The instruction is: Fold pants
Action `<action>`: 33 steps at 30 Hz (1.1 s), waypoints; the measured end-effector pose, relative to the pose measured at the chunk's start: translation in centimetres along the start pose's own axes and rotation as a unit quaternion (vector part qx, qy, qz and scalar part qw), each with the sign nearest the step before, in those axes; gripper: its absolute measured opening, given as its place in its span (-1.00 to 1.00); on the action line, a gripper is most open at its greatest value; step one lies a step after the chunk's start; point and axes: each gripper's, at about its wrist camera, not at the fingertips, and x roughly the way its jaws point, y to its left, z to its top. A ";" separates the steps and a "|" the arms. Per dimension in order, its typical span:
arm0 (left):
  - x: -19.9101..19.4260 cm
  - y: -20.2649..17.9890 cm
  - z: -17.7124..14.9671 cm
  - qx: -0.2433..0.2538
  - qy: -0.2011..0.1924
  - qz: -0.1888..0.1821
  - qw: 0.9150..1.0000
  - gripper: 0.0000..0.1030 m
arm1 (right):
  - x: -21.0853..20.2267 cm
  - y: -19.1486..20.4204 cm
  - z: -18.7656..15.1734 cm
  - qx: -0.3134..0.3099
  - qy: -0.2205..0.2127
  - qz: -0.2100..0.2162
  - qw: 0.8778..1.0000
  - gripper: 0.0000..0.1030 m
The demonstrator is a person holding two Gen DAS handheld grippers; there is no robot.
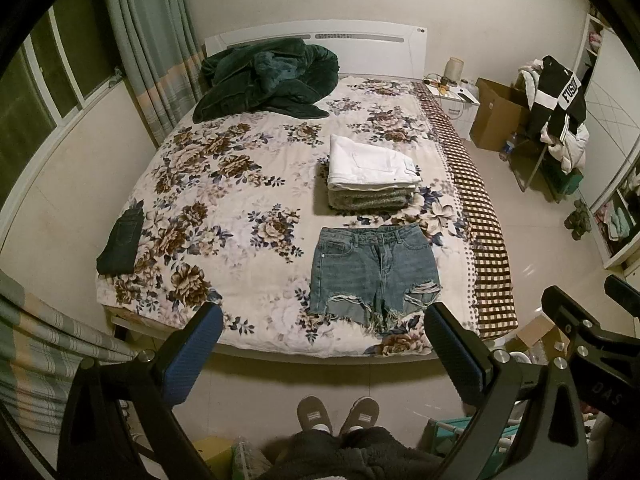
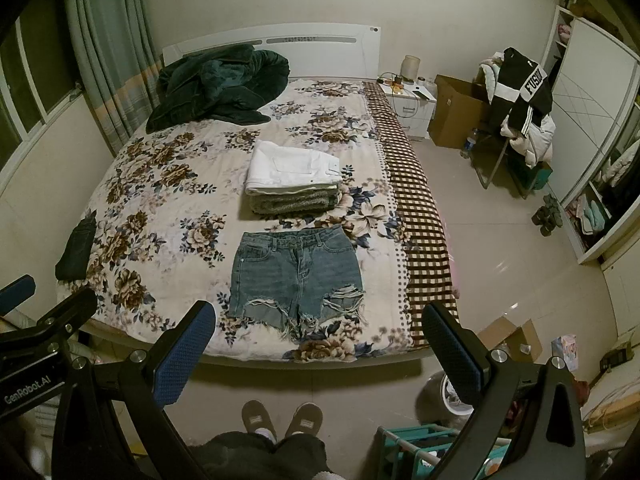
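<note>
At the foot of the bed (image 1: 492, 264) our denim shorts (image 1: 372, 272) lie flat, waistband away from us, frayed hems nearest. Left gripper (image 1: 324, 344) and right gripper (image 2: 320, 340) both hang wide open and empty. They're well short of the shorts, so we reckon neither's clearly closer.

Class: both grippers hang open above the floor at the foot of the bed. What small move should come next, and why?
Probably bring both the left gripper and the right gripper forward and down to the frayed blue denim shorts: they lie flat and unfolded near the bed's foot, and neither gripper touches them.
</note>
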 end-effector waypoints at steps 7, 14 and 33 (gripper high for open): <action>0.0 0.0 0.0 0.000 -0.001 0.001 1.000 1.00 | -0.1 0.0 0.0 -0.001 0.000 0.000 1.000 1.00; 0.0 0.0 0.0 0.000 -0.002 0.001 1.000 1.00 | -0.2 0.1 0.0 0.000 0.000 0.000 1.000 1.00; 0.0 0.0 0.0 0.001 -0.003 0.001 1.000 1.00 | -0.5 0.2 0.1 -0.001 0.001 0.000 1.000 1.00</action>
